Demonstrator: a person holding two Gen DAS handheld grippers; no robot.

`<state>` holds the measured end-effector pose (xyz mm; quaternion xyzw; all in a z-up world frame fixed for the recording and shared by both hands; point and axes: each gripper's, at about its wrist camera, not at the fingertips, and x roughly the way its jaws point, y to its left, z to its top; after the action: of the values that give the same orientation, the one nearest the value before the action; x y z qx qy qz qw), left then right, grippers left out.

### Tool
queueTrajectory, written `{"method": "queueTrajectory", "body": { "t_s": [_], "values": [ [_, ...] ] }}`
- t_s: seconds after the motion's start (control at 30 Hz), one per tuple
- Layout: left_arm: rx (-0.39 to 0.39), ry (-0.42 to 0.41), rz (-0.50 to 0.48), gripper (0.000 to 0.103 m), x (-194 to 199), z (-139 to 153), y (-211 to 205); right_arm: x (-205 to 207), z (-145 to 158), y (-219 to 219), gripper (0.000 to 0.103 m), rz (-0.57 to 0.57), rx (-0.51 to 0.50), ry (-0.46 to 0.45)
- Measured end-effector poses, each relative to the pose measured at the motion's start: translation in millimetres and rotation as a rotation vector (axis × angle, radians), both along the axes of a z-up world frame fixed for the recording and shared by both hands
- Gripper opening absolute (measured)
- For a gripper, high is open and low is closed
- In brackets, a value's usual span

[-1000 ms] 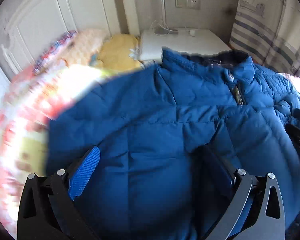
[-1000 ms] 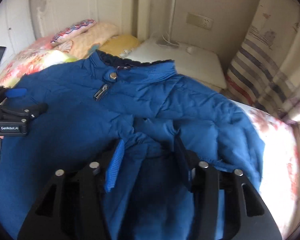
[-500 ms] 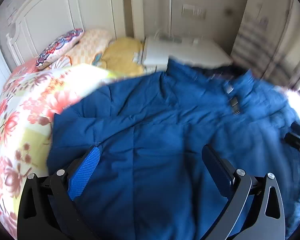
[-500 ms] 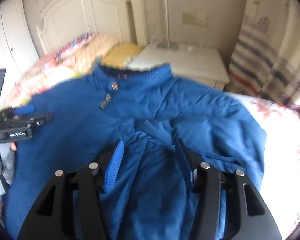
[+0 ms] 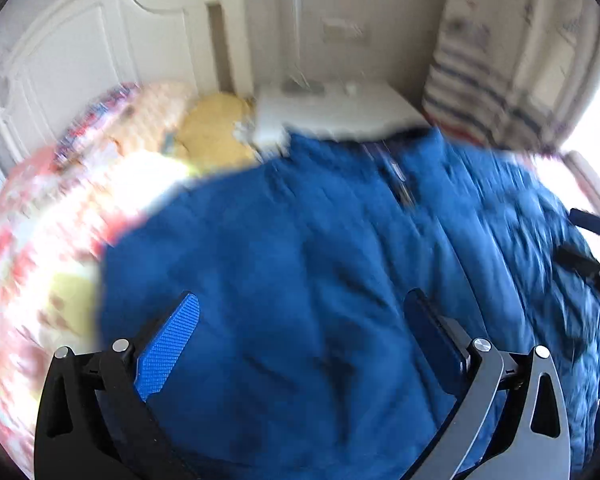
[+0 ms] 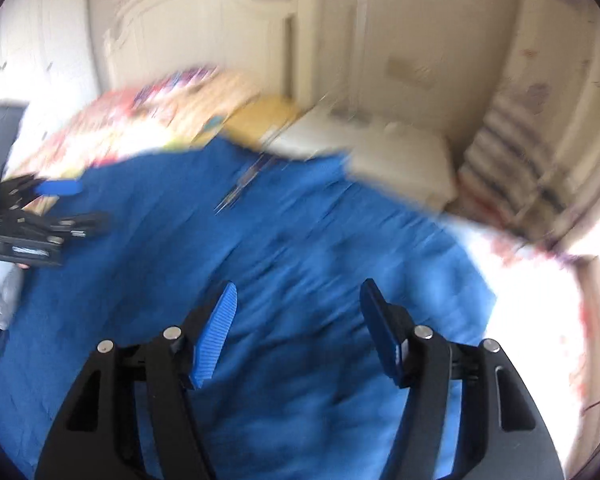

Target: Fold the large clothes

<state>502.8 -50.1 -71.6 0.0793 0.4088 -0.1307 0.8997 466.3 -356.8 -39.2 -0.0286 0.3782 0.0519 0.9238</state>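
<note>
Both grippers have lifted off the jacket (image 5: 300, 280) since a second ago. Then, the right gripper (image 6: 296, 320) pinched a fold of blue cloth; now its jaws are opening, with nothing pressed between the pads and the cloth lying flat below. The left gripper (image 5: 300, 320) hangs with its jaws wide apart and empty, as before, tilted down over the jacket. More of the headboard (image 6: 204, 28) and wall shows in both views, which are blurred. The jacket lies spread on the bed (image 5: 32, 240), collar toward the nightstand (image 5: 340, 108).
</note>
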Motion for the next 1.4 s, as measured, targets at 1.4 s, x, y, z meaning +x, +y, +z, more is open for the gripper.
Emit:
{"method": "queueTrajectory", "body": {
  "t_s": [1.4],
  "values": [
    [0.045,0.085,0.02,0.099,-208,-59,16,-174,-56,84,0.077,0.048,-0.061,0.198]
  ]
}}
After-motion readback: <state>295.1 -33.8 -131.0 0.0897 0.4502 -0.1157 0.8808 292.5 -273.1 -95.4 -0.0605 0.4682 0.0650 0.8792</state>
